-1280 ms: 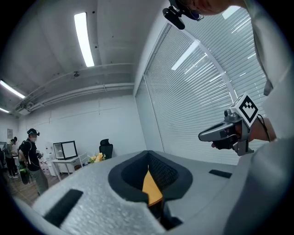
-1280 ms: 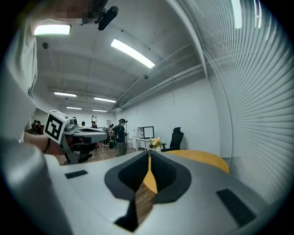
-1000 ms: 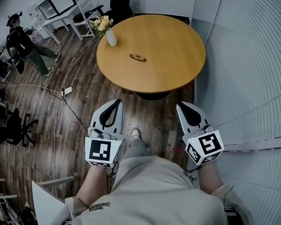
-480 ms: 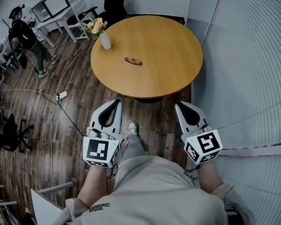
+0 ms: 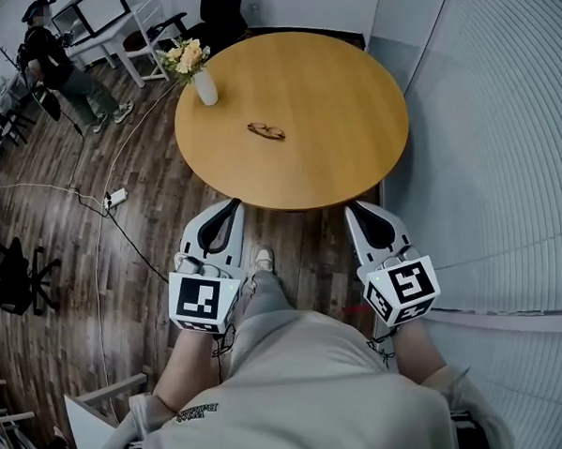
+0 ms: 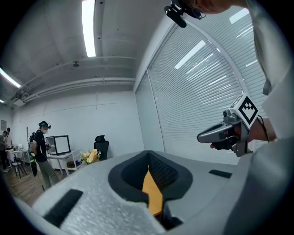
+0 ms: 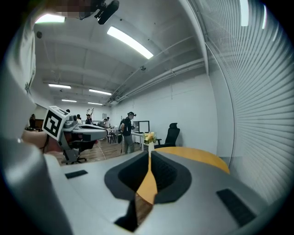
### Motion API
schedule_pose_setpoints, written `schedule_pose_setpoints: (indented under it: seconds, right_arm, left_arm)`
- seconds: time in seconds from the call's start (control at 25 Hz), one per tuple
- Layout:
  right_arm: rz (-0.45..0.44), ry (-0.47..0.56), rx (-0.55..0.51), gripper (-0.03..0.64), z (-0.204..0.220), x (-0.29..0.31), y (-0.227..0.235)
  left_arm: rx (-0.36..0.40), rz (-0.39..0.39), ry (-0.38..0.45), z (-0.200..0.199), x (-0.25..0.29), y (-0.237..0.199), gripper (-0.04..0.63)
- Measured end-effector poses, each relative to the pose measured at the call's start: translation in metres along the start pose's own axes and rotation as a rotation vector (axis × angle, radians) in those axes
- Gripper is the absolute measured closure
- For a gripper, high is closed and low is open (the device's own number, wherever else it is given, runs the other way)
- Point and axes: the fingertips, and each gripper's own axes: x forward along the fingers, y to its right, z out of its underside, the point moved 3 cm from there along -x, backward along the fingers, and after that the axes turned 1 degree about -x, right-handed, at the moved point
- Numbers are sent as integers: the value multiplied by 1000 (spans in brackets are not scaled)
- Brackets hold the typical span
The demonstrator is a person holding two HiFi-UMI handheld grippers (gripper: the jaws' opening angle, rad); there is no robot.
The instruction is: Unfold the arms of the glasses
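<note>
The glasses (image 5: 266, 130) lie folded on the round wooden table (image 5: 332, 122), left of its middle, dark-framed and small in the head view. My left gripper (image 5: 231, 205) and right gripper (image 5: 352, 209) are held side by side over the floor, just short of the table's near edge and well short of the glasses. Both are shut with nothing between the jaws. In the left gripper view the closed left gripper (image 6: 148, 155) shows only a sliver of table (image 6: 152, 195); the right gripper (image 6: 204, 136) hangs at the right. The right gripper (image 7: 150, 155) faces the table (image 7: 197, 156).
A white vase of flowers (image 5: 198, 78) stands on the table's left edge. White blinds (image 5: 502, 142) line the right side. Cables and a power strip (image 5: 115, 196) cross the wooden floor. A person (image 5: 62, 71) stands at the far left near a white desk (image 5: 111, 21).
Both grippers have moved forward, closer to the table's near edge, still shut. The person at the far left has moved further toward the top corner.
</note>
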Motion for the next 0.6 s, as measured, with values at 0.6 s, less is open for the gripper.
schedule_pose_setpoints:
  seconds: [0.6]
  right_arm:
    - [55, -60, 16, 580, -7, 127, 20]
  left_arm:
    - [62, 73, -40, 24, 89, -94, 572]
